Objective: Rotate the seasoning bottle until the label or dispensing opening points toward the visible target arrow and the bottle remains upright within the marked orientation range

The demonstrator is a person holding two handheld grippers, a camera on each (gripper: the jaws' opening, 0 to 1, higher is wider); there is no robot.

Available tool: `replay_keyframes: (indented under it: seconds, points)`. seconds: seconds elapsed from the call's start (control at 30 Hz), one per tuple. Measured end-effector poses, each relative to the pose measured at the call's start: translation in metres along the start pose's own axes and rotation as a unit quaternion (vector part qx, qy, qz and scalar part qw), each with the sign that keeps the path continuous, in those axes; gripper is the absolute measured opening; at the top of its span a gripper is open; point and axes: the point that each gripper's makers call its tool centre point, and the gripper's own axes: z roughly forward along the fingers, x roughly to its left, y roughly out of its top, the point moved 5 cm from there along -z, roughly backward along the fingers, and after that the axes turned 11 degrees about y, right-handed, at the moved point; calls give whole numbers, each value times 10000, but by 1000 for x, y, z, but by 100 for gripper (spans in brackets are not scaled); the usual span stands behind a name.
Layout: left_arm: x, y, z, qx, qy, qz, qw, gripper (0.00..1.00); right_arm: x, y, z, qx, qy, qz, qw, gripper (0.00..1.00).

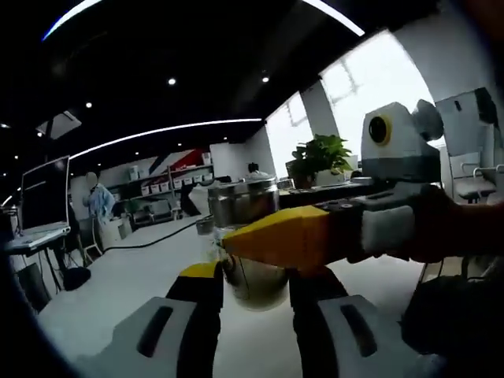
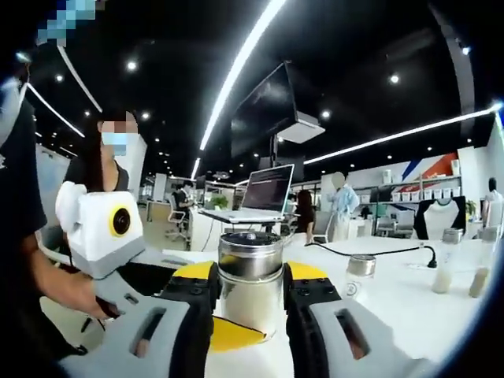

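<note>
The seasoning bottle, clear glass with a silver metal lid, stands upright on the white table. In the left gripper view my left gripper has its black and yellow jaws against the bottle's two sides. The right gripper reaches in from the right, one yellow jaw lying across the bottle's front. In the right gripper view the bottle sits tight between the jaws of my right gripper. The left gripper comes in from the left, its yellow jaw low across the bottle's base.
An open laptop stands behind the bottle, with a small jar, a black cable and two tall bottles to the right. A person stands close on the left. A plant sits by the window.
</note>
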Motion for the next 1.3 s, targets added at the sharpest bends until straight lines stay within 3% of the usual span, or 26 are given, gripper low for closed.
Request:
replay_keyframes:
  seconds: [0.13, 0.17, 0.27, 0.37, 0.4, 0.43, 0.5, 0.6, 0.73, 0.87, 0.93, 1.0, 1.03, 1.13, 1.2, 1.23, 1.27, 1.3]
  points:
    - [4, 2, -1, -53, -20, 121, 9999, 35, 0, 2, 1, 39, -71, -9, 10000, 31]
    - [3, 4, -1, -148, -201, 77, 9997, 35, -2, 3, -1, 23, -54, 1, 10000, 31]
    - [1, 6, -4, -290, -826, -188, 9960, 36, -1, 5, -8, -68, 436, 423, 9981, 31]
    - [-2, 11, -7, -347, -1390, -694, 9873, 35, 1, 10, -15, -154, 854, 493, 9950, 31]
    - [-2, 11, -8, -238, -1606, -1157, 9799, 35, 3, 13, -19, -176, 1013, 419, 9938, 31]
    - [-3, 12, -9, -203, -1754, -1323, 9754, 36, 4, 14, -20, -201, 1100, 428, 9928, 31]
    - [-6, 13, -11, -251, -1945, -1377, 9709, 36, 8, 16, -24, -130, 1330, 440, 9900, 31]
    - [-11, 12, -15, -247, -2165, -1162, 9690, 36, 10, 15, -28, -51, 1449, 449, 9884, 31]
    - [-21, 14, -23, -226, -2706, -1177, 9552, 35, 15, 16, -39, -97, 1845, 575, 9811, 31]
    - [-26, 16, -28, -264, -3000, -1176, 9463, 35, 20, 17, -48, -198, 2209, 624, 9731, 31]
    - [-34, 15, -34, -182, -3379, -1395, 9306, 34, 23, 17, -52, -207, 2419, 672, 9677, 31]
    - [-38, 14, -35, -141, -3513, -1492, 9242, 35, 27, 17, -56, -273, 2690, 740, 9599, 31]
    - [-39, 14, -34, -141, -3496, -1463, 9253, 35, 27, 16, -56, -250, 2685, 757, 9600, 31]
    - [-41, 14, -31, -111, -3255, -1311, 9363, 34, 22, 13, -56, -248, 2492, 800, 9648, 31]
    - [-39, 14, -26, -55, -2863, -1088, 9519, 34, 18, 12, -56, -298, 2293, 807, 9695, 31]
    - [-38, 14, -24, -89, -2686, -870, 9593, 34, 16, 12, -55, -325, 2131, 706, 9739, 31]
    - [-35, 14, -21, -154, -2296, -452, 9721, 34, 13, 11, -53, -324, 1979, 598, 9779, 31]
    - [-34, 13, -19, -114, -2091, -243, 9775, 34, 12, 9, -51, -244, 1816, 520, 9817, 32]
